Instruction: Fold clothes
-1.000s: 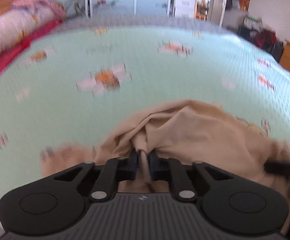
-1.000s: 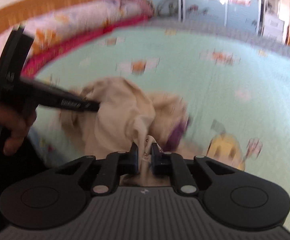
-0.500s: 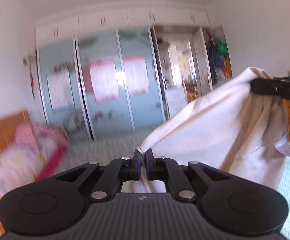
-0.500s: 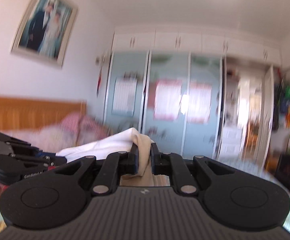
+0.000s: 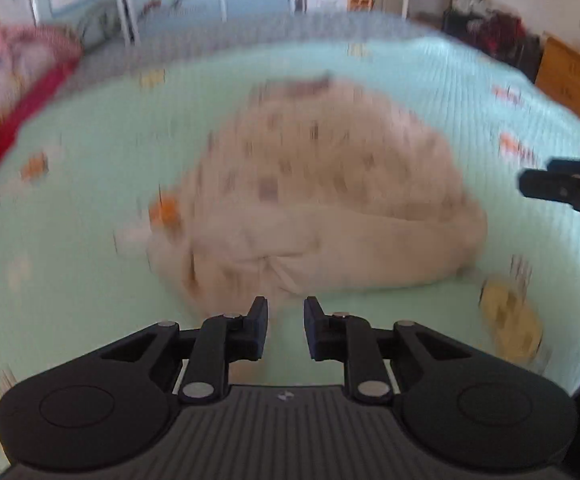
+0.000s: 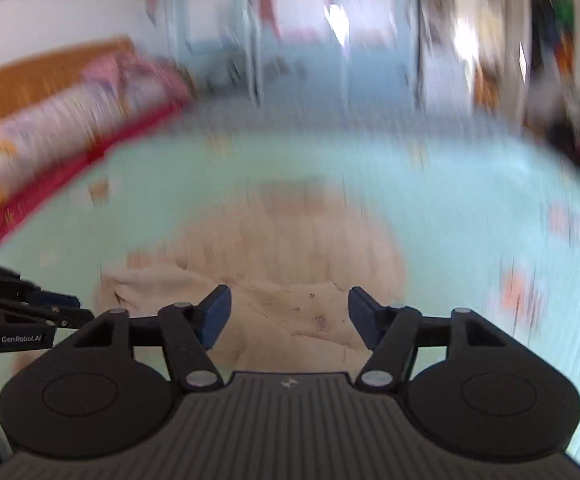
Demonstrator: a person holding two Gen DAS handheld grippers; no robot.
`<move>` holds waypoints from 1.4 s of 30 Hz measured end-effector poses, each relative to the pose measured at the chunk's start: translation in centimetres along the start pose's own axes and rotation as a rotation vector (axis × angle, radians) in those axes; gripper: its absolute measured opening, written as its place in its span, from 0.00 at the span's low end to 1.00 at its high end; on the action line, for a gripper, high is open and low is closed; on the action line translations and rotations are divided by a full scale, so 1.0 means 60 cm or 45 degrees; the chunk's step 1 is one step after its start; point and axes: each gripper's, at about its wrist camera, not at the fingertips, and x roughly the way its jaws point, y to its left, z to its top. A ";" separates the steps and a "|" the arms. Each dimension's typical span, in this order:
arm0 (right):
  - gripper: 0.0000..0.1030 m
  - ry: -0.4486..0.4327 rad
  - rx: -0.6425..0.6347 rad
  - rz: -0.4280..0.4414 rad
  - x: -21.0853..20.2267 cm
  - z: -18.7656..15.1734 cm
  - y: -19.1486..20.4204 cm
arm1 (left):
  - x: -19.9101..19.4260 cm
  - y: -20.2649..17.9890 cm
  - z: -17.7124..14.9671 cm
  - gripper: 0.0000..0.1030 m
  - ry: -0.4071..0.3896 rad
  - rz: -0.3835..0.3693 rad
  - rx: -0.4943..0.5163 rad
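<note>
The beige garment [image 5: 322,200] lies spread out on the mint bedspread [image 5: 89,152], near edge rumpled (both views are blurry). It looks light and floppy, so I'd grab it at the corners or hem. Left gripper [image 5: 285,320] has its jaws slightly apart, right gripper [image 6: 290,312] wide apart, both holding nothing.

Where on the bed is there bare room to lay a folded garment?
Bare bedspread lies between the beige garment and the red-edged bedding, and beyond the garment toward the wardrobe doors. The near middle is crowded: garment plus the open left gripper and right gripper.
</note>
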 end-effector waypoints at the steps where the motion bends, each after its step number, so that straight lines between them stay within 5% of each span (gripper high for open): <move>1: 0.64 0.032 0.063 0.016 -0.003 -0.043 -0.007 | 0.016 0.008 -0.041 0.20 0.037 -0.009 -0.037; 6: 0.64 0.109 0.229 0.049 -0.033 -0.165 -0.020 | 0.005 0.034 -0.116 0.20 0.043 -0.050 -0.190; 14: 0.65 0.028 0.306 0.048 -0.041 -0.101 -0.022 | -0.051 0.054 -0.107 0.27 -0.074 -0.009 -0.259; 17: 0.65 0.005 0.396 0.071 -0.051 -0.096 -0.036 | -0.078 0.059 -0.102 0.27 -0.132 0.017 -0.264; 21: 0.65 -0.069 0.417 0.062 -0.083 -0.099 -0.045 | -0.117 0.059 -0.109 0.39 -0.206 0.032 -0.289; 27: 0.65 -0.067 0.432 0.110 -0.090 -0.106 -0.039 | -0.127 0.040 -0.105 0.47 -0.217 -0.003 -0.279; 35: 0.71 -0.033 0.517 0.143 -0.033 -0.091 -0.049 | -0.089 0.038 -0.091 0.59 -0.182 -0.019 -0.357; 42: 0.73 0.049 0.870 0.181 0.088 -0.070 -0.101 | -0.042 0.067 -0.084 0.60 -0.112 0.021 -0.479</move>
